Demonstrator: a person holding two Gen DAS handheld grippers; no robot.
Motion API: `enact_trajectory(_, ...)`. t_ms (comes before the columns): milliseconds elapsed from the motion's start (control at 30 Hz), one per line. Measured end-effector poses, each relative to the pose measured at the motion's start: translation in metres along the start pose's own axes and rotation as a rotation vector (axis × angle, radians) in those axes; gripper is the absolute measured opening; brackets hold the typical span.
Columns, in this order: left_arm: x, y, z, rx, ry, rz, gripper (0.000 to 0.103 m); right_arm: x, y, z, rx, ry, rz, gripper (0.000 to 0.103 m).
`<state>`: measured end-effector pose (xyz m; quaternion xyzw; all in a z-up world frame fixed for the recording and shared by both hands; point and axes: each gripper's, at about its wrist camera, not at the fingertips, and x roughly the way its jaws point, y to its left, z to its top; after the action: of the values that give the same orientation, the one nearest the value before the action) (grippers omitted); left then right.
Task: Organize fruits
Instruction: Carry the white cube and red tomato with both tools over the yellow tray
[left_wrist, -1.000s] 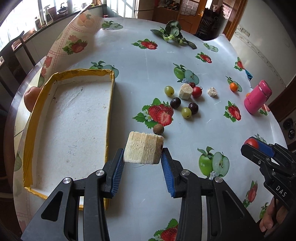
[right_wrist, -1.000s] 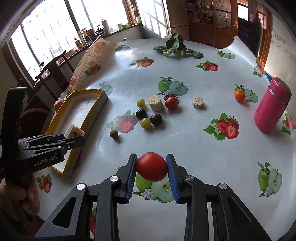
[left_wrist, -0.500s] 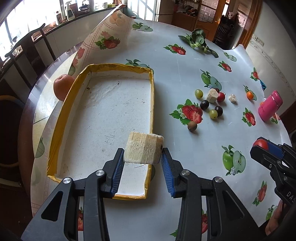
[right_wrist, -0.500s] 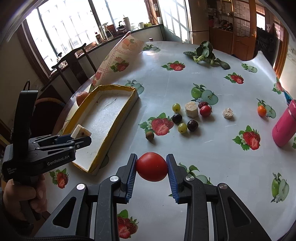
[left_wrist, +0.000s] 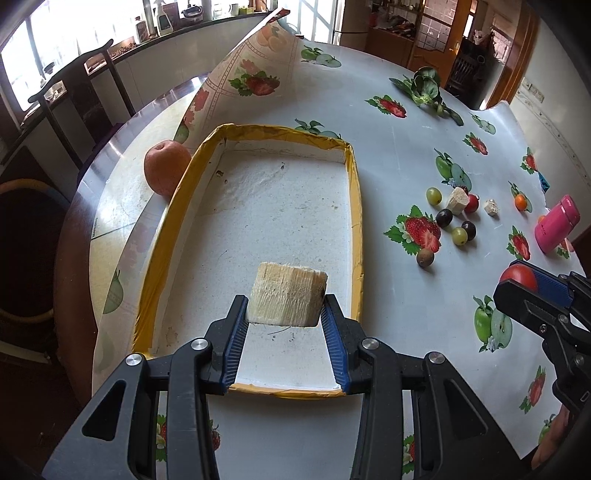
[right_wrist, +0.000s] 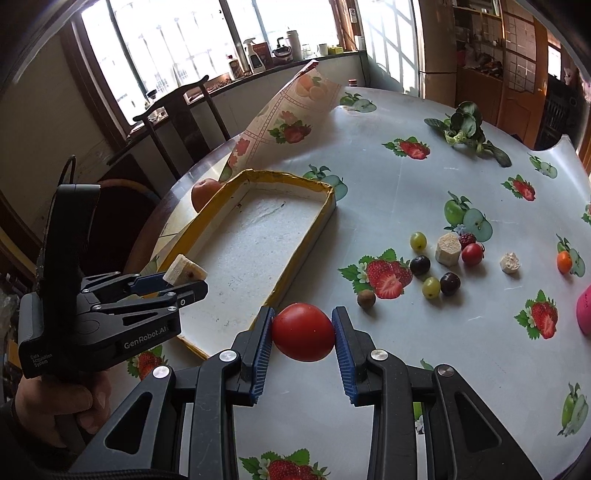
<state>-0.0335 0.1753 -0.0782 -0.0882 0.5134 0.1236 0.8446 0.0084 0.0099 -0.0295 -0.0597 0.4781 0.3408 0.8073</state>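
Right tool (right_wrist: 303, 332) clamped on a red tomato (right_wrist: 303, 331) above the counter (right_wrist: 388, 177), just beside the near corner of the yellow-rimmed tray (right_wrist: 295, 254). Left tool (right_wrist: 184, 282) at the left, gripping a pale cut chunk (right_wrist: 183, 272) over the tray's near rim. Grapes (right_wrist: 418, 240), dark fruits and two more pale chunks scattered to the right, an orange fruit (right_wrist: 205, 192) behind the tray
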Motion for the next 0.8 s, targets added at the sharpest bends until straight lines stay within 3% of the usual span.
enact_trajectory(800,0.021,0.032,-0.011,-0.036,0.05,0.01,0.038,0.041,0.038,0.031,-0.039,0.014,0.067,0.033)
